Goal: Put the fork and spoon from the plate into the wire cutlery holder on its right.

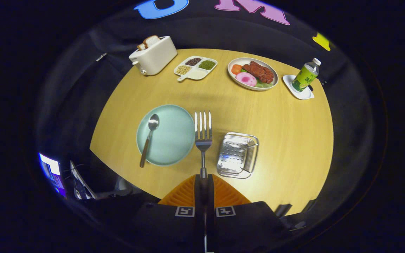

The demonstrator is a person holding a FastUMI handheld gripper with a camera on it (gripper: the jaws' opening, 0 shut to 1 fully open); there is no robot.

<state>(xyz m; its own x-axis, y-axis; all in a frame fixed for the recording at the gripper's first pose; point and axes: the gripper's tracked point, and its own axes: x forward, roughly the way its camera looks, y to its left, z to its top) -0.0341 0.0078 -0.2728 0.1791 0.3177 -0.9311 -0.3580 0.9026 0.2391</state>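
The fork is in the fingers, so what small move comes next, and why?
Probably carry the fork right, over the wire cutlery holder. The fingers are shut on its handle, it is off the plate, and the spoon waits there.

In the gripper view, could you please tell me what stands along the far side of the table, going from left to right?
Toaster with bread in it → divided dish of beans → plate of food → green bottle on its white coaster. Nearer, the tool is shut on the fork.
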